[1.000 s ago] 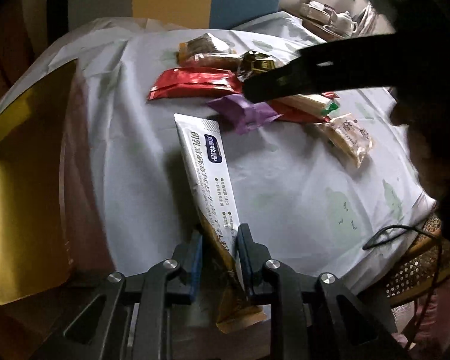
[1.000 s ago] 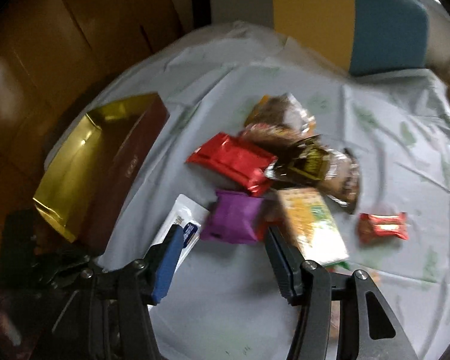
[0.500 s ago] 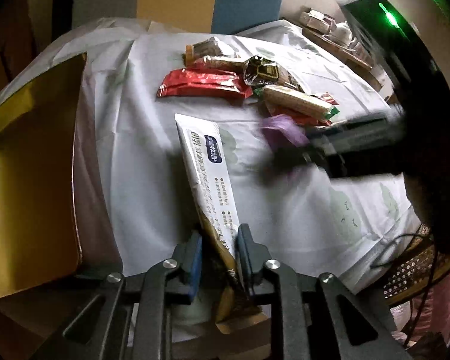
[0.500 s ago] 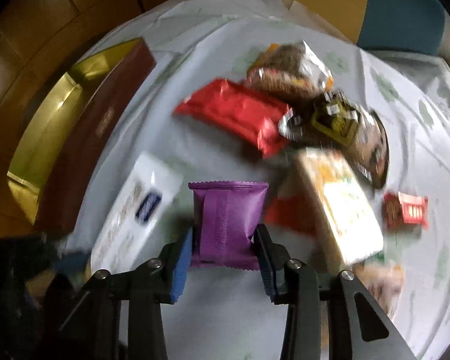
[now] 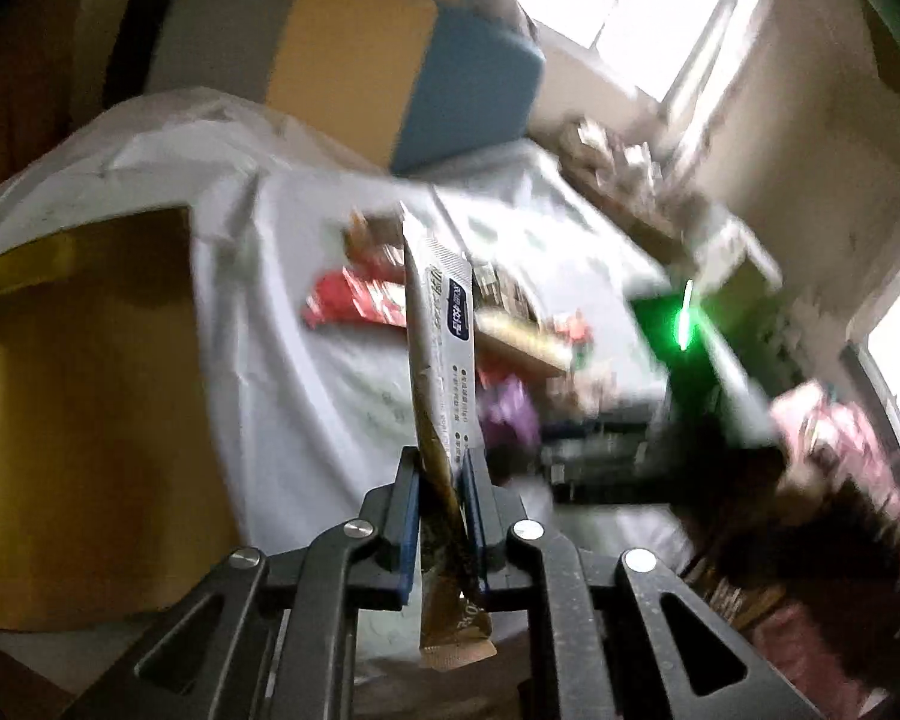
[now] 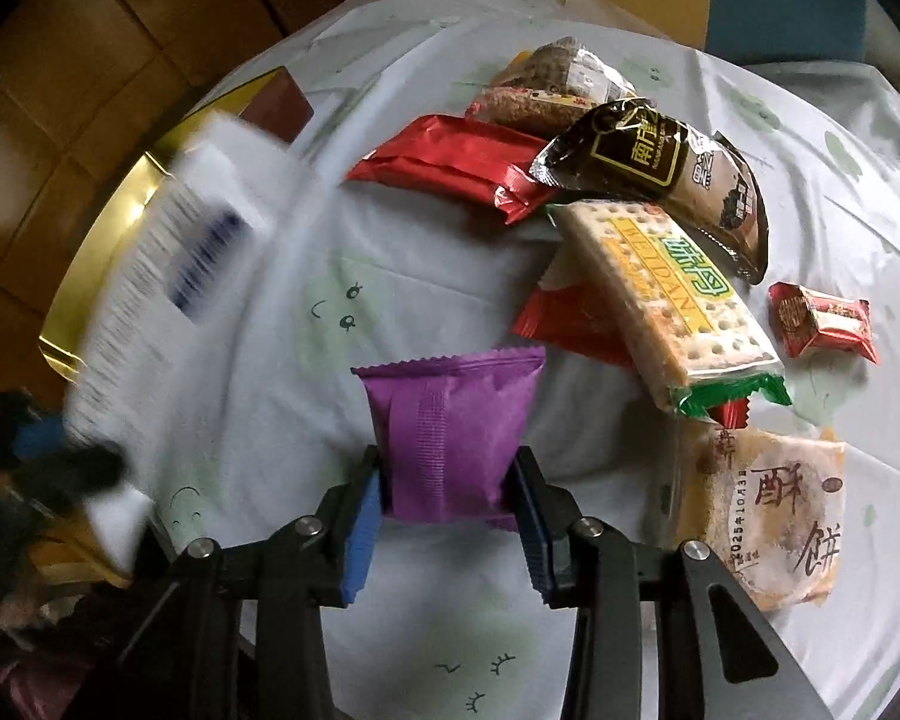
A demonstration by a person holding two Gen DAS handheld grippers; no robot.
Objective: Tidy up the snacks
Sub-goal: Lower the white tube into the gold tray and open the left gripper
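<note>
My left gripper (image 5: 441, 462) is shut on the lower end of a long white sachet (image 5: 444, 324), which now hangs in the air above the table. The same sachet (image 6: 174, 276) shows blurred at the left of the right wrist view, over the gold-lined box (image 6: 108, 198). My right gripper (image 6: 447, 459) is shut on a purple packet (image 6: 450, 420); both blue pads press its sides just above the white tablecloth (image 6: 342, 228). The purple packet (image 5: 510, 414) also shows blurred in the left wrist view.
Behind the purple packet lie a red packet (image 6: 450, 159), a dark packet (image 6: 660, 180), a cracker pack (image 6: 666, 294), a small red candy (image 6: 822, 321) and a round pastry (image 6: 768, 504). The gold-lined box (image 5: 78, 390) stands open at the table's left edge. A colourful chair back (image 5: 354, 66) stands behind.
The left gripper has lifted the white sachet off the table and tipped upward. The right gripper has come down and closed on the purple packet, which lay loose a second ago.
</note>
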